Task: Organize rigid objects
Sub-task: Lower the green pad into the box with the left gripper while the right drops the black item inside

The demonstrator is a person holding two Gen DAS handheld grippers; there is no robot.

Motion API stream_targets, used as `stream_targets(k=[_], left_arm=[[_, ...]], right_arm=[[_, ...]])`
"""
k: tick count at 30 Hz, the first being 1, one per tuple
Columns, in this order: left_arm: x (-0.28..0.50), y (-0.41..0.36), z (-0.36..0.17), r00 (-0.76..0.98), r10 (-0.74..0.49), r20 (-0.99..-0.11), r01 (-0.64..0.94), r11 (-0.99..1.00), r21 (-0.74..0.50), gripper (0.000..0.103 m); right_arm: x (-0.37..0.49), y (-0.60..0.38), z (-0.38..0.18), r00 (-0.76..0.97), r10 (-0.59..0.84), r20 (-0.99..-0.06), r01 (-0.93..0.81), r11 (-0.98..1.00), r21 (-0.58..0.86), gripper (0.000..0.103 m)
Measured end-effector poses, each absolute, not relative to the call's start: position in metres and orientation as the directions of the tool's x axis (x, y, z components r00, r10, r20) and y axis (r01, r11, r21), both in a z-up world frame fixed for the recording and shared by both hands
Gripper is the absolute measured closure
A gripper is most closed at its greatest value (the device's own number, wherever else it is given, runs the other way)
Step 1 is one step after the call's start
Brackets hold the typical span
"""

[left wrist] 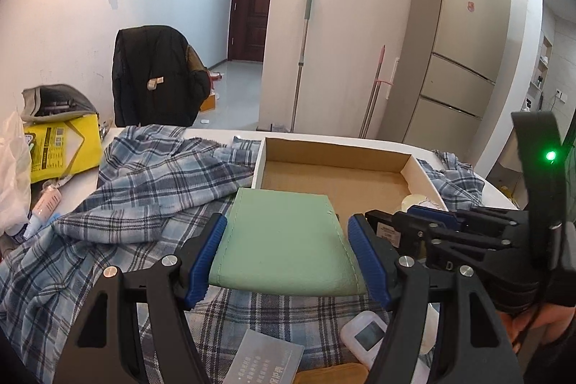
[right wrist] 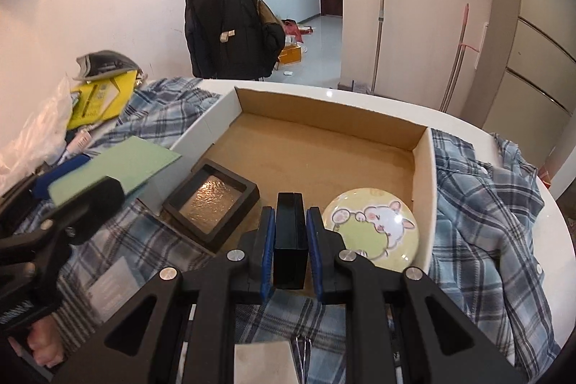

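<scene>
My left gripper (left wrist: 288, 241) is shut on a flat green case (left wrist: 284, 240) and holds it above the plaid cloth, just short of the near left corner of the open cardboard box (left wrist: 334, 146). The green case also shows at the left of the right wrist view (right wrist: 118, 166). My right gripper (right wrist: 291, 236) is shut on a black box (right wrist: 291, 232) held on edge over the near edge of the cardboard box (right wrist: 324, 103). Inside lie a round cartoon plate (right wrist: 374, 225) and a black frame case (right wrist: 212, 200).
A plaid cloth (left wrist: 144, 175) covers the white table (right wrist: 468, 124). A white device (left wrist: 363, 335) and a grey card (left wrist: 266, 362) lie on the cloth below my left gripper. Yellow packaging (left wrist: 61, 146), bottles and bags crowd the far left. A chair with a black jacket (left wrist: 158, 77) stands behind.
</scene>
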State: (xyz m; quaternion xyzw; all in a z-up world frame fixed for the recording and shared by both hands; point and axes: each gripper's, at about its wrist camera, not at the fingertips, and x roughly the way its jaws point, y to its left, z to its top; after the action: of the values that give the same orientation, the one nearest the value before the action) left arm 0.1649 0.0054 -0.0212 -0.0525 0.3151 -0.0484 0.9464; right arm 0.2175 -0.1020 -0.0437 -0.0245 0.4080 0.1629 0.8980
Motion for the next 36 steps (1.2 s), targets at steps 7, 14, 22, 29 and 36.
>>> stream_targets(k=[7,14,22,29,36], left_arm=[[0.167,0.008,-0.023,0.793,-0.130,-0.596,0.060,0.989,-0.136,0.032],[0.173,-0.006,-0.010,0.802,-0.145,-0.579,0.105,0.989,-0.102,0.031],[0.233,-0.030,-0.030,0.712,-0.194,-0.674,0.152,0.981,-0.122,0.031],[0.261,-0.025,-0.066,0.645,-0.144,-0.750,0.068,0.989,-0.132,0.031],[0.252,-0.032,-0.058,0.691,-0.132,-0.711,0.107,0.991,-0.081,0.025]], right_arm=[[0.217,-0.100,-0.049,0.619,0.248,-0.745,-0.313,0.948,0.056,0.083],[0.203,-0.132,-0.014,0.711,0.229,-0.665,-0.254,0.965,0.060,0.029],[0.203,-0.178,0.004,0.796,0.138,-0.590,-0.114,0.990,0.078,0.023],[0.210,-0.199,0.004,0.782,0.146,-0.606,-0.089,0.988,0.122,0.023],[0.208,-0.201,0.007,0.779,0.157,-0.607,-0.099,0.987,0.128,0.023]])
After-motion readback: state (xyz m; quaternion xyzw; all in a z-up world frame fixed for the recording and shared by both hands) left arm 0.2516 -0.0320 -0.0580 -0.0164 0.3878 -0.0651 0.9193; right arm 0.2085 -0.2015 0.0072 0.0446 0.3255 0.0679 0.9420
